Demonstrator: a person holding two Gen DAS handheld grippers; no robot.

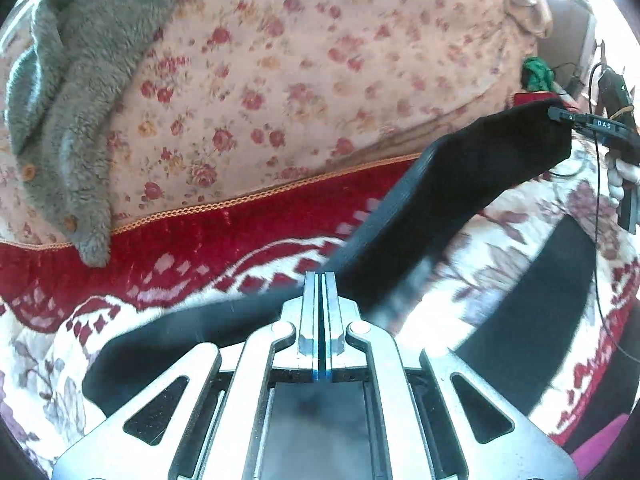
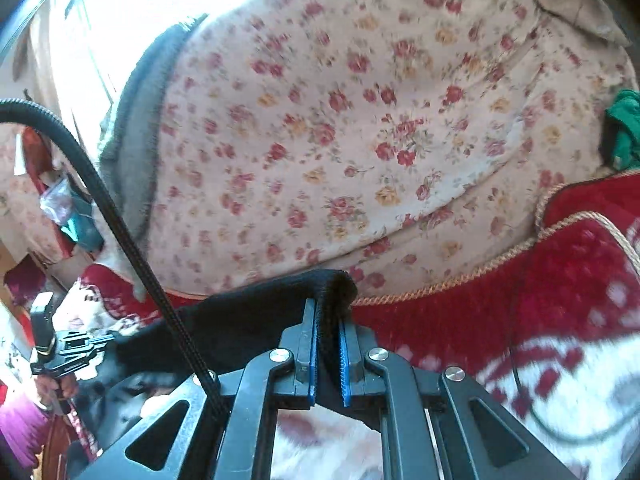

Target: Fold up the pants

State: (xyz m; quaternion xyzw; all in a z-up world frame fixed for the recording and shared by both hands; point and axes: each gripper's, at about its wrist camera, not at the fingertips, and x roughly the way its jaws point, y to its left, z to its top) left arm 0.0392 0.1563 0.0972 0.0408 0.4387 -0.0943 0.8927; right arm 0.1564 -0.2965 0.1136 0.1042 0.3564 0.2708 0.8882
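Observation:
The black pants [image 1: 460, 196] hang stretched between my two grippers above a red and white patterned blanket [image 1: 208, 248]. My left gripper [image 1: 321, 280] is shut, its silver fingers pressed together on one edge of the pants. My right gripper [image 2: 329, 320] is shut on the thick black hem of the pants [image 2: 280, 312], held between its blue pads. In the left wrist view the right gripper [image 1: 560, 114] shows at the far right, clamped on the pants' other corner. In the right wrist view the left gripper [image 2: 106, 338] shows at the far left. Part of the pants lies on the blanket [image 1: 532, 316].
A floral-covered cushion or quilt [image 1: 320, 60] rises behind the blanket. A grey fleece garment with buttons [image 1: 76, 120] lies on it at the left. A green cloth [image 2: 624, 132] sits at the right. A black cable [image 2: 120, 220] crosses the right wrist view.

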